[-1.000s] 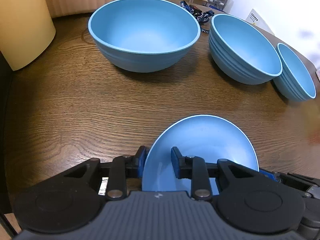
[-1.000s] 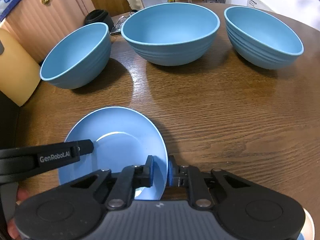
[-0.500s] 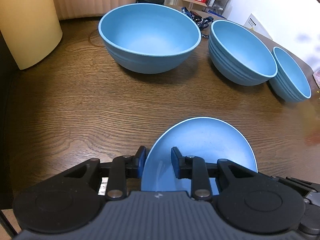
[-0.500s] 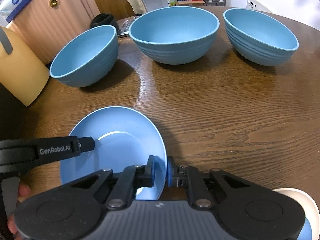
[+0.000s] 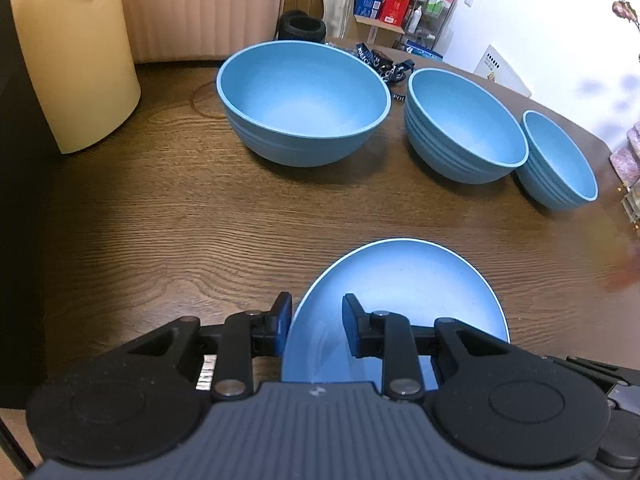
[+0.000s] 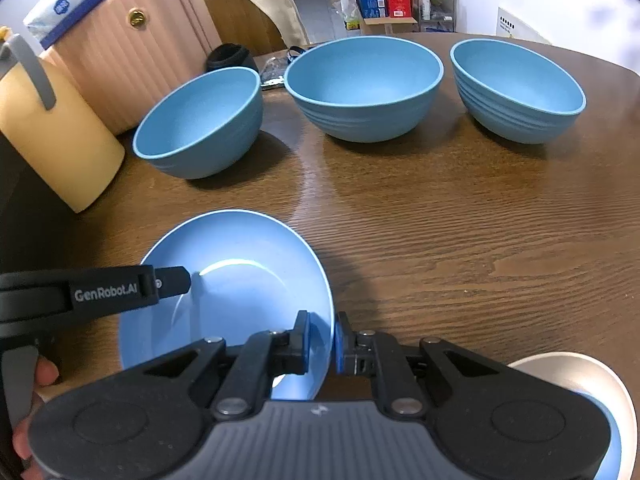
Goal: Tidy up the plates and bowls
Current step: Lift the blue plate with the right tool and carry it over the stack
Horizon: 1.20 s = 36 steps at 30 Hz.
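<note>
1. Left wrist view: the left tool (image 5: 316, 322) sits at the lower centre of the frame, its two pads clamped on the near left rim of the blue plate (image 5: 404, 292), one pad outside the rim and one inside on the plate's face.
2. The plate extends up and to the right of the tool and is tilted. The brown wooden counter (image 5: 180, 216) shows past its far rim.
3. Three blue bowls stand in a row across the upper half of the frame: the large bowl (image 5: 304, 100) at centre, the medium bowl (image 5: 460, 124) to its right, the small bowl (image 5: 560, 160) at far right. All are well apart from the plate.
4. Right wrist view: the right tool (image 6: 320, 342) sits at lower centre, pads pressed onto the plate's (image 6: 240, 280) right rim, which runs edge-on between them.
5. The plate spreads up and left of this tool. The left tool (image 6: 172, 280) enters from the left edge and reaches onto the plate's left side.
</note>
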Each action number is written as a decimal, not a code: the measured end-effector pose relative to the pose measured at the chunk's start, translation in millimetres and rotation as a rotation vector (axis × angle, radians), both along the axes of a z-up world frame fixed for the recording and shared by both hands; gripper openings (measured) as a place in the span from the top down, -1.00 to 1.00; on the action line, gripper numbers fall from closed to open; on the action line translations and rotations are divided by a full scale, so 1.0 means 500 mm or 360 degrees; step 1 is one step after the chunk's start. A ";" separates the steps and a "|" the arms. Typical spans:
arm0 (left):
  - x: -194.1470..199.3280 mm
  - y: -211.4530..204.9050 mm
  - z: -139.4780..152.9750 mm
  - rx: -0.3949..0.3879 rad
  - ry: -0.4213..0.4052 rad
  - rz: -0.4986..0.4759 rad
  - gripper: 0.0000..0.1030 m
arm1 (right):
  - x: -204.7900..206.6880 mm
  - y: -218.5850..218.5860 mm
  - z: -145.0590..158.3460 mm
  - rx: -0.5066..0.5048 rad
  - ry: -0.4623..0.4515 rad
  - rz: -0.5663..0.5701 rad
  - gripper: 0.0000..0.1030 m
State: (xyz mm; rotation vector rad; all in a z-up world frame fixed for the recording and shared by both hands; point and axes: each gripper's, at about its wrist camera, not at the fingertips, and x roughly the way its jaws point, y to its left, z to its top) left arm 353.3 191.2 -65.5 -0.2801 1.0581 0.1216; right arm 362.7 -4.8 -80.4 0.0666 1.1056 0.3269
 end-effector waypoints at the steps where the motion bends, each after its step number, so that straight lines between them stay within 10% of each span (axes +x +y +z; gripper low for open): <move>1: -0.004 0.000 0.004 0.0000 -0.0007 -0.0002 0.46 | -0.004 -0.001 0.004 0.0002 -0.0004 0.0001 0.77; 36: -0.195 -0.076 0.095 -0.0002 -0.0140 -0.0110 0.46 | -0.191 -0.101 0.077 0.0110 -0.0055 -0.0031 0.77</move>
